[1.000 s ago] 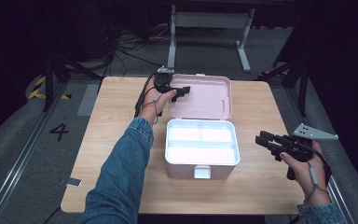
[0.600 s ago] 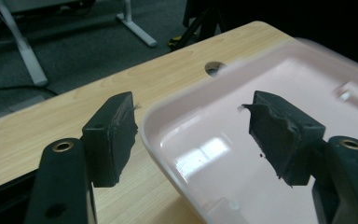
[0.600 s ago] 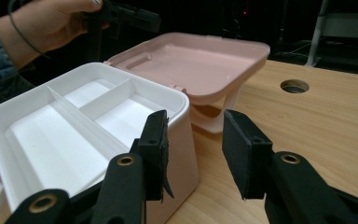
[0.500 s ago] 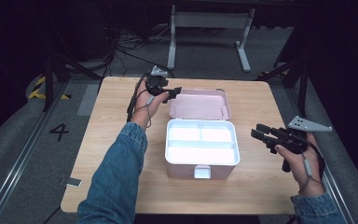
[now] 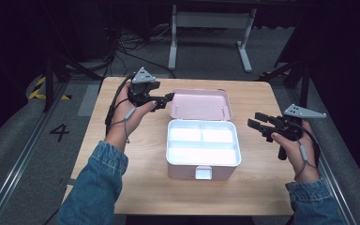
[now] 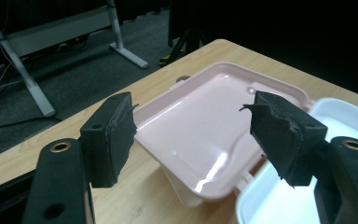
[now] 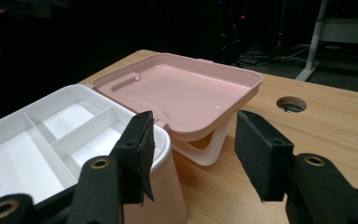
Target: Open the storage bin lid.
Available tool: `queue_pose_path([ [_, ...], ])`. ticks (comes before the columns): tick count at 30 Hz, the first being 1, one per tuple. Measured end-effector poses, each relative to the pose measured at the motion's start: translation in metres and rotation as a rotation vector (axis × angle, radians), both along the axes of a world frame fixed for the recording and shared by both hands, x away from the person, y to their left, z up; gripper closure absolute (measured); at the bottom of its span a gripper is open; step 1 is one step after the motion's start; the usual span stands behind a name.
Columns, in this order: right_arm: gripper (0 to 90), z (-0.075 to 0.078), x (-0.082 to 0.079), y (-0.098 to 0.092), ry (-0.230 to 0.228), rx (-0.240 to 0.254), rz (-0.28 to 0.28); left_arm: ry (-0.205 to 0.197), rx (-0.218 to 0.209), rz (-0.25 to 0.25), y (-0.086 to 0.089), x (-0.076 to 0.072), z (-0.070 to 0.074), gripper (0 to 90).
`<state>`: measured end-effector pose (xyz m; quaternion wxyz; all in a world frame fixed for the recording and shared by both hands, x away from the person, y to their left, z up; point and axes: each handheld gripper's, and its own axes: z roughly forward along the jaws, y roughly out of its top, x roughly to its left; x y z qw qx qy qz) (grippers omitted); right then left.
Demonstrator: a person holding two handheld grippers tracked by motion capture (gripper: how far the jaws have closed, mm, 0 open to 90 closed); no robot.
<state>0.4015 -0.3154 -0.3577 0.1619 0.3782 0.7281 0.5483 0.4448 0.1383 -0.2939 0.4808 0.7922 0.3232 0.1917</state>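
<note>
The box sits at the middle of the counter, its white tray bare. It looks like light, stiff, smooth plastic, so it may slide. The right hand-held gripper, at 3 o'clock, has just been opening and holds nothing. The left hand-held gripper, at 10 o'clock, is open beside the lid, which lies folded back at 12 o'clock. The lid's thin rim seems the best grip.

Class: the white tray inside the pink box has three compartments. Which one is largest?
The long compartment along the front, beside the latch; the other two split the back row.
</note>
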Motion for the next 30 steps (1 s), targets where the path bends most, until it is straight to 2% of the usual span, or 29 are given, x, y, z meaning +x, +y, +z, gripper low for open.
queue_pose_path([
  [4,45.4,0.000,0.000,-0.008,0.011,-0.006,-0.016,-0.020,0.065,0.001,0.014,-0.021,0.002,31.1],
  [6,43.4,0.000,0.000,-0.012,0.016,0.004,-0.028,-0.012,0.081,-0.013,0.020,-0.031,0.001,31.2],
  [11,42.0,-0.001,-0.001,-0.018,0.030,0.007,-0.042,-0.003,0.073,-0.022,0.034,-0.051,-0.005,30.3],
  [16,42.0,-0.005,-0.004,-0.024,0.037,-0.042,-0.053,0.006,0.071,0.042,0.053,-0.069,-0.021,30.2],
  [18,42.0,-0.006,-0.004,-0.025,0.042,-0.058,-0.053,0.016,0.070,0.053,0.056,-0.071,-0.024,30.2],
  [19,42.0,-0.009,-0.005,-0.028,0.052,-0.079,-0.055,0.040,0.086,0.090,0.064,-0.075,-0.031,30.2],
  [21,42.0,-0.011,-0.005,-0.030,0.060,-0.086,-0.060,0.052,0.088,0.111,0.069,-0.078,-0.037,30.3],
  [25,41.9,-0.014,-0.005,-0.034,0.070,-0.099,-0.070,0.081,0.091,0.132,0.079,-0.082,-0.047,30.5],
  [28,41.7,-0.017,-0.005,-0.037,0.079,-0.109,-0.076,0.092,0.130,0.161,0.086,-0.082,-0.053,30.3],
  [30,41.5,-0.019,-0.006,-0.039,0.083,-0.116,-0.080,0.119,0.117,0.158,0.090,-0.081,-0.059,30.3],
])
